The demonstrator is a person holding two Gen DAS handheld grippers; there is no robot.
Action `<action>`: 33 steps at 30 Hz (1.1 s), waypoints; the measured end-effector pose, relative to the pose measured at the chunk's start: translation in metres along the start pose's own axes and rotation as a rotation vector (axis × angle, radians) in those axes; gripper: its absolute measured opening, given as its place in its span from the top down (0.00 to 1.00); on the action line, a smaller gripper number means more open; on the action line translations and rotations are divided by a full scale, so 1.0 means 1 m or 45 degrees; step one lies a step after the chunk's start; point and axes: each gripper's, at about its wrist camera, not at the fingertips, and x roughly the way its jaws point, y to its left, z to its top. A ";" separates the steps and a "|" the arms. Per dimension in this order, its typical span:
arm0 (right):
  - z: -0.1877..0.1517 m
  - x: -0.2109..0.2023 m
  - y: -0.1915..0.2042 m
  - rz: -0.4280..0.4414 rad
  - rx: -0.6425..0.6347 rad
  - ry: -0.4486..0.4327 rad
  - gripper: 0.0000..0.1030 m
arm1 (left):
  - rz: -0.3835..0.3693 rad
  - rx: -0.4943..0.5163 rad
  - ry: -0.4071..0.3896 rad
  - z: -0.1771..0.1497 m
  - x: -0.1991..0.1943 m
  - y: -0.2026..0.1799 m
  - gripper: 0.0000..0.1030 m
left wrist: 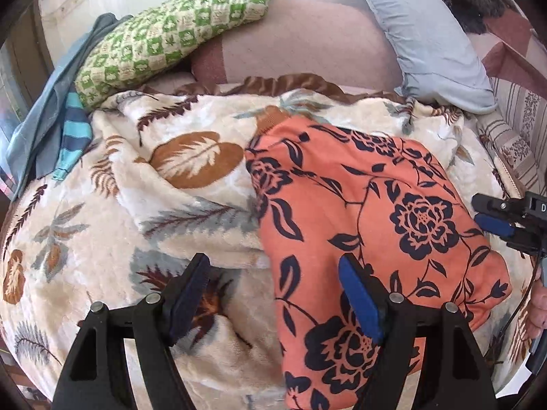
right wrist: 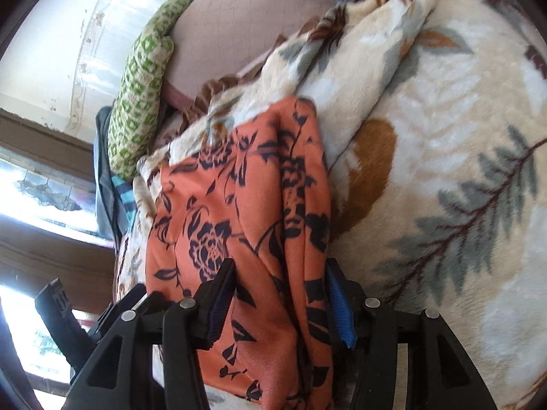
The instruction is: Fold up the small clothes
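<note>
Nearest us in the left wrist view, the left gripper hangs above the bed with its jaws set wide apart and nothing pressed between them; one pad sits over the blanket, the blue pad over the near edge of the orange floral garment. We note the garment lies folded into a rough rectangle on the cream leaf-patterned blanket, dark flower print facing up, right of centre in this view. The right gripper shows at the right edge of the same view, just beside the garment's far side, with part of a hand below it. From the right wrist view, the right gripper straddles the near end of the garment; cloth runs between its two fingers, but the pads stand off from it, so we read the jaws as apart and not clamped. A raised fold line runs lengthwise along the garment on the right-hand side of that view. Beyond the garment: a green checked pillow leaning at the head of the bed, a pale blue pillow to the right, a pink cushion between them, and a blue striped cloth bunched at the blanket's left edge
</note>
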 end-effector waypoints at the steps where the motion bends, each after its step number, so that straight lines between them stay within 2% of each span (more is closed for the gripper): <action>1: 0.001 -0.011 0.002 0.012 -0.006 -0.083 0.47 | 0.007 0.006 -0.018 0.002 -0.003 0.001 0.24; 2: 0.002 -0.019 0.006 0.058 -0.021 -0.139 0.46 | 0.015 0.016 -0.026 0.004 -0.004 0.001 0.24; 4: 0.000 -0.026 0.019 0.158 -0.070 -0.166 0.46 | 0.031 0.042 -0.018 0.004 -0.003 -0.002 0.24; 6: -0.005 -0.021 0.036 0.233 -0.141 -0.111 0.47 | 0.075 0.104 0.027 -0.001 0.008 -0.009 0.24; 8: -0.011 -0.004 0.045 0.260 -0.153 0.004 0.48 | 0.131 0.168 0.091 -0.012 0.022 -0.013 0.24; 9: -0.016 0.009 0.045 0.224 -0.135 0.082 0.49 | 0.129 0.166 0.095 -0.017 0.025 -0.010 0.23; 11: -0.024 0.043 0.024 0.078 -0.013 0.268 0.56 | 0.090 0.124 0.106 -0.017 0.026 -0.003 0.22; 12: -0.026 0.049 0.013 0.070 0.051 0.275 0.73 | 0.071 0.106 0.121 -0.014 0.025 -0.001 0.22; 13: -0.023 0.047 0.005 0.120 0.110 0.275 0.77 | 0.057 0.097 0.127 -0.008 0.024 0.000 0.22; 15: -0.020 0.043 -0.005 0.194 0.183 0.290 0.77 | 0.069 0.120 0.100 0.009 0.020 -0.002 0.22; 19: -0.024 0.045 -0.002 0.165 0.152 0.281 0.77 | 0.119 0.169 0.043 0.053 0.029 -0.013 0.22; 22: -0.023 0.047 0.006 0.119 0.096 0.278 0.77 | 0.245 0.253 0.116 0.076 0.070 -0.022 0.22; 24: -0.022 0.047 0.009 0.098 0.082 0.279 0.77 | 0.272 0.265 0.191 0.083 0.103 -0.023 0.22; 26: -0.022 0.048 0.011 0.080 0.048 0.275 0.77 | 0.302 0.241 0.241 0.085 0.130 -0.021 0.18; 27: -0.021 0.050 0.013 0.070 0.030 0.275 0.77 | 0.311 0.226 0.222 0.087 0.135 -0.020 0.15; 29: -0.021 0.052 0.016 0.052 -0.001 0.272 0.77 | 0.393 0.258 0.196 0.092 0.140 -0.022 0.02; 30: -0.021 0.053 0.018 0.044 -0.013 0.271 0.77 | 0.401 0.265 0.203 0.094 0.141 -0.022 0.01; 33: -0.021 0.054 0.021 0.033 -0.020 0.270 0.77 | 0.337 0.193 0.221 0.094 0.129 -0.011 0.02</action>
